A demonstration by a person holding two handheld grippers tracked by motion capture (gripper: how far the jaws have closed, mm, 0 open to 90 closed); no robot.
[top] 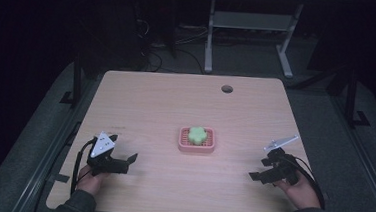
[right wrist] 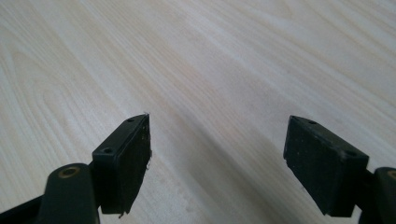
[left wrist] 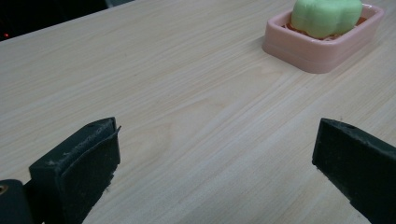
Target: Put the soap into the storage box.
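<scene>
A pink soap dish (top: 196, 146) sits at the middle of the wooden table (top: 176, 100) and holds a green flower-shaped soap (top: 197, 134). My left gripper (top: 124, 162) rests near the front left edge, open, with nothing between its jaws. In the left gripper view the left gripper (left wrist: 217, 154) points across bare wood, with the dish (left wrist: 303, 53) and soap (left wrist: 327, 16) at the upper right, well beyond the jaws. Near the front right edge my right gripper (top: 260, 169) is also open and holds nothing. In the right gripper view the right gripper (right wrist: 217, 158) has only wood between its jaws.
A round cable hole (top: 227, 88) lies near the table's far edge. Beyond the table stands another desk's metal frame (top: 210, 37), with cables (top: 155, 48) on the dark floor. A strip of tape (top: 58, 178) marks the front left edge.
</scene>
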